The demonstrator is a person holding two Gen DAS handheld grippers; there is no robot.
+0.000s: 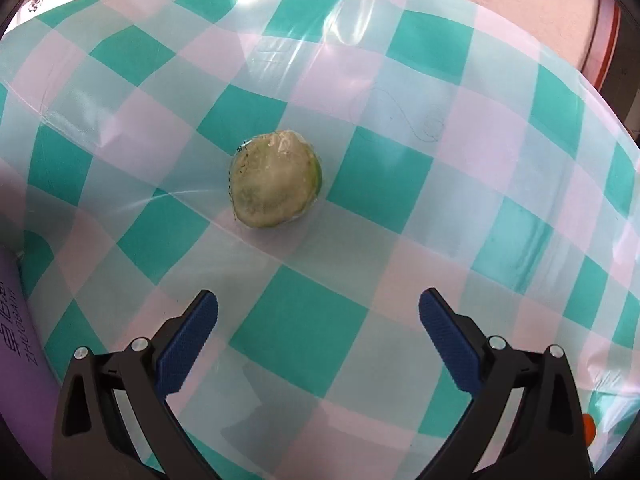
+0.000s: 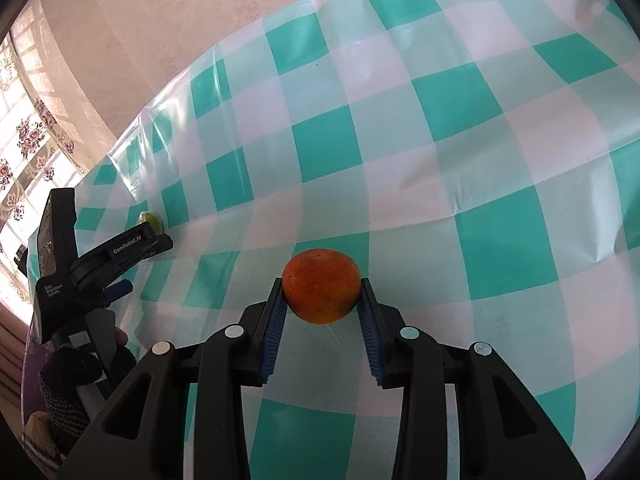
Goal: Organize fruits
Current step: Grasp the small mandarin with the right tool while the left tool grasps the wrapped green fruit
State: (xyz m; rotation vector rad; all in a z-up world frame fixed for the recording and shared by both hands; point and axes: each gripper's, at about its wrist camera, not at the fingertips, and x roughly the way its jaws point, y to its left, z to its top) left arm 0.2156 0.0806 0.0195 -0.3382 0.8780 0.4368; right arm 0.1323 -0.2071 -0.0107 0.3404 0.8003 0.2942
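The left wrist view looks down on a round, pale green fruit (image 1: 275, 179) wrapped in clear film, lying on the counter (image 1: 480, 160) ahead of the left gripper (image 1: 318, 320). Its jaws stand wide apart with nothing between them, and the fruit lies well beyond their tips, apart from both. The blue pads (image 1: 186, 350) are ribbed rubber set in smooth black plastic arms with silver screw heads. At the left edge of this view a purple object (image 1: 18, 360) with printed lettering shows, and a small orange patch (image 1: 588, 434) peeks out at the lower right edge; what it is cannot be told.

The right wrist view shows what the left cannot: an orange (image 2: 321, 286), round with a dull, speckled, pitted skin, clamped between the jaws of the right gripper (image 2: 322, 292). The blue ribbed pads (image 2: 276, 320) press on both its sides, and it looks lifted a little above the counter, though that is not certain. Far left in this view the left gripper appears from the side, black with white lettering, held by a hand in a dark knitted glove (image 2: 66, 384). Just past its tip a sliver of the green fruit is visible on the counter.

The counter is covered by a glossy plastic cloth (image 2: 480, 120) in a teal, pale mint and white check, creased in long folds that catch the light. Behind it rises a pinkish patterned wall (image 2: 160, 8), and a flowered lace curtain (image 2: 28, 140) hangs at the far left.
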